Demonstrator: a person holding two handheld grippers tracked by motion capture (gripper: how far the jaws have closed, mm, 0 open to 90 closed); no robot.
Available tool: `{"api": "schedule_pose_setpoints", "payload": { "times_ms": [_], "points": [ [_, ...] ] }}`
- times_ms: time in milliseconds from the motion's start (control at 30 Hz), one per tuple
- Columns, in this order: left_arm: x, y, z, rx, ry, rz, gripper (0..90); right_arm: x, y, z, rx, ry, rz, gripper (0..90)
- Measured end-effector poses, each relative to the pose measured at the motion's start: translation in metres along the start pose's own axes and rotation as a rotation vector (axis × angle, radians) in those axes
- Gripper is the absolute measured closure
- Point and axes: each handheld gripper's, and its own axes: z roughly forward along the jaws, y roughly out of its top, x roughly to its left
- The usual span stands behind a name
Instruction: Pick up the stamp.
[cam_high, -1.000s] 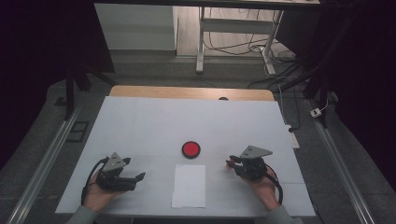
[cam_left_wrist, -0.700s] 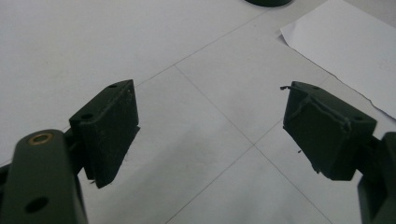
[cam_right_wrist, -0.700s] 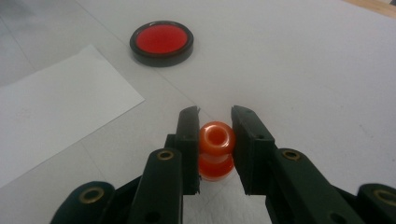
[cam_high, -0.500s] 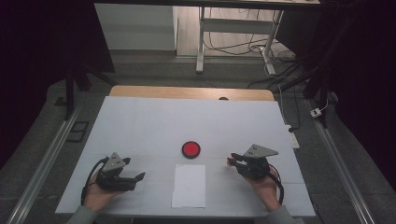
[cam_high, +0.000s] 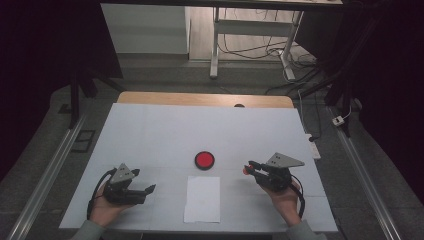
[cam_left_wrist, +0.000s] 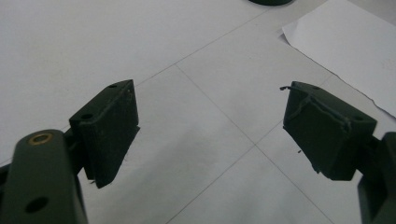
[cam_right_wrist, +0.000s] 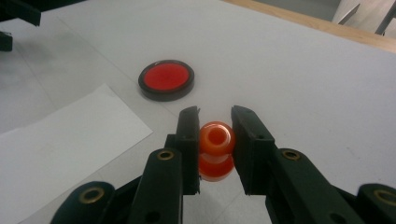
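The orange stamp (cam_right_wrist: 215, 150) is sitting pinched between the jaws of the right gripper (cam_right_wrist: 215, 140), its waisted body squeezed at the narrow middle; it is looking light, hard and glossy, so likely slippery, and the waist is probably the surest place to hold it. Ahead and to the left of that gripper the red ink pad (cam_right_wrist: 166, 79) is lying open; nearer, to its left, the white paper (cam_right_wrist: 60, 144) is lying flat. The left gripper (cam_left_wrist: 210, 126) is resting with jaws apart, empty, over the table (cam_left_wrist: 70, 42).
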Motion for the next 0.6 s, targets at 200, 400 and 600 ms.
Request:
{"api": "schedule_pose_setpoints", "payload": {
  "times_ms": [200,400,600],
  "points": [
    [0.0,0.0,0.0,0.001,0.001,0.0,18.3,0.0,0.004,-0.002,-0.017,0.002,0.008,71.9],
    [0.0,0.0,0.001,0.002,0.001,0.0,18.3,0.001,0.008,-0.003,-0.032,0.009,0.01,71.8],
    [0.0,0.0,0.001,0.003,0.001,0.0,18.3,0.002,0.011,-0.003,-0.045,0.016,0.012,71.9]
  ]
}}
